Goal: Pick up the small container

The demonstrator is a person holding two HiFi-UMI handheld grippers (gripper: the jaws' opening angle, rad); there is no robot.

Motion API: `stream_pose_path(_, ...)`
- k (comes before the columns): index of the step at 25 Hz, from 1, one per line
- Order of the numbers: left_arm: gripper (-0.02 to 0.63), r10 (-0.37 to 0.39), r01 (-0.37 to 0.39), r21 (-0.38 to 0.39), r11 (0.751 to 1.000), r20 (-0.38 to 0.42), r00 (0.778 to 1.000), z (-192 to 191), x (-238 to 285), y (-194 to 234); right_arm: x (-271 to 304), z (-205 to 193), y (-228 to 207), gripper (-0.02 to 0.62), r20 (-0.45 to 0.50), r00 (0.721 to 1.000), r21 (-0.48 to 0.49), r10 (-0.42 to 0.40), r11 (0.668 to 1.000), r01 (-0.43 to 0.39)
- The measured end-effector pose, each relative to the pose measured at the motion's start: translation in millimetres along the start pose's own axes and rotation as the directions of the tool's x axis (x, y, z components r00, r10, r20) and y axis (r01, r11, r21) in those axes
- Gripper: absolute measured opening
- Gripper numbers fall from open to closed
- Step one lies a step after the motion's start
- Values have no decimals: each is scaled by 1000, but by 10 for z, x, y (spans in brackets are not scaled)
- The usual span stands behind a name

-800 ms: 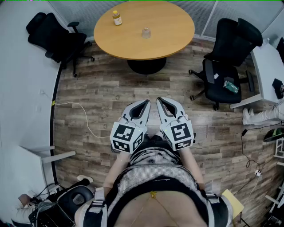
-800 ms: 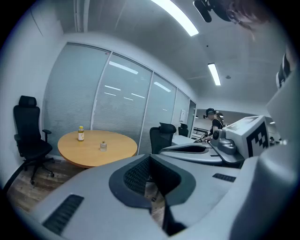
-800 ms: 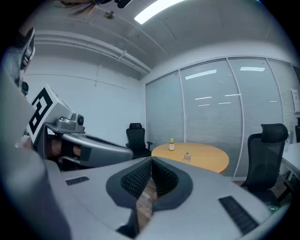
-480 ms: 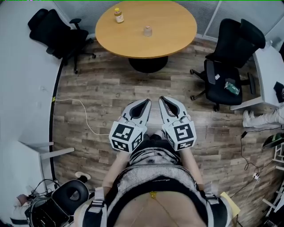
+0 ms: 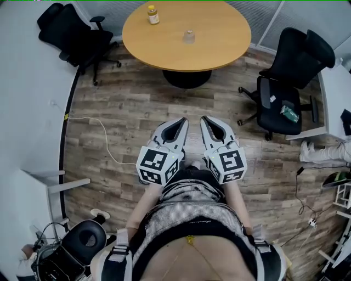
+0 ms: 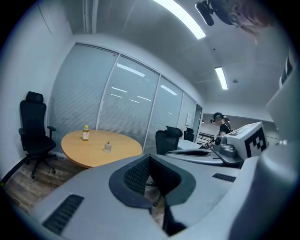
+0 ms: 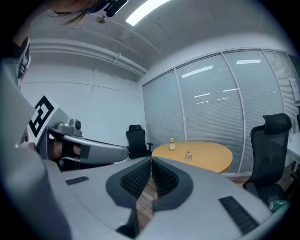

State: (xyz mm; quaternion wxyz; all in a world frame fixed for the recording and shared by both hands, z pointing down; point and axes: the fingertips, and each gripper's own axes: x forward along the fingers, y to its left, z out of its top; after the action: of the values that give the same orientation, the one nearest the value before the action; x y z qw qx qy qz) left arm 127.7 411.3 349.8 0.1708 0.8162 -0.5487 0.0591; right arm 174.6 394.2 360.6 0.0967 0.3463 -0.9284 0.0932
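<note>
The small clear container [image 5: 188, 37] is seen near the middle of the round light-brown wooden table [image 5: 219, 49], well apart from both tongs. A little bottle with a yellow cap [image 5: 153, 15] is stood on the same table, close to its far edge. The grey left gripper [image 5: 180, 122] and the grey right gripper [image 5: 206, 119] are held side by side over the wooden floor [image 5: 126, 110]. Both pairs of jaws are shut tight, and nothing is held in them

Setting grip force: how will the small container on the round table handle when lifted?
The small container looks pale and tiny, so probably light. It stands squat on the table, so tipping seems unlikely. Fragility: too distant to judge.
</note>
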Motion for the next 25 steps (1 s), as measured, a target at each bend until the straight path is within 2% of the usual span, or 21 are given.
stream_pose_path(9, 17, -61, 61, -30, 998, -1, 998, 206, 406, 636, 740, 190, -113, 23, -3, 1000, -16, -24, 1000, 24)
stream_pose_path(15, 17, -107, 107, -15, 994, -9, 994, 420, 759, 1013, 1233, 329, -296, 23, -3, 998, -31, -60, 998, 59)
stream_pose_path(25, 18, -148, 147, -19, 989, -64, 987, 452, 1065, 1379, 1700, 400, -422, 23, -15, 996, -6, -91, 996, 91)
